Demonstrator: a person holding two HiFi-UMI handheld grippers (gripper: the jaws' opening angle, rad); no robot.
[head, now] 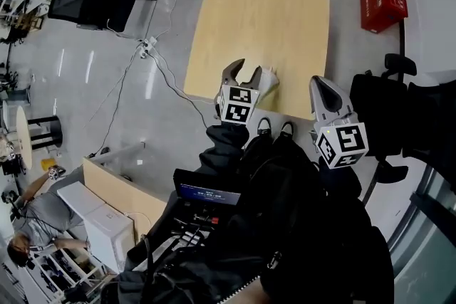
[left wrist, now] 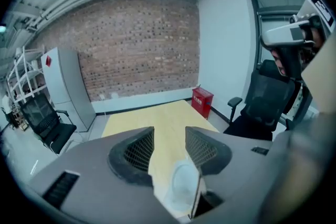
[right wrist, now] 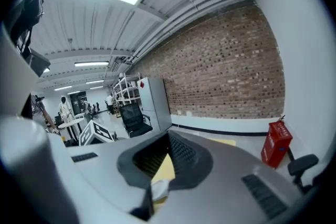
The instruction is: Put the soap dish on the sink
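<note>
**Carrying stage, sink not in view.** The left gripper [left wrist: 169,136] holds the soap dish [left wrist: 184,186], a pale oval shell. Its fingers are part-closed. The tips stand apart with bare gap between them, and the dish sits low in that gap, close to the finger roots and against the right-hand finger. The grip looks to be on the rim only, and off centre. The right gripper [right wrist: 169,135] hangs just beside it with its fingers together at the tips. A small white shape shows low in the slit between them, but what it is cannot be told.

**Hazards, as judged.**
- With the dish seated to one side rather than between the two pads' middles, it may pivot about the pinch. It may then slide out past the finger roots during a swing or turn.
- It would fall onto the wooden table [head: 263,25] beyond the fingertips, or onto the hard floor [head: 92,103] beside it.
- The sink is out of sight, so the carry calls for turning away. An office chair [head: 374,117] and a trailing cable [head: 162,71] lie near the likely path.
</note>
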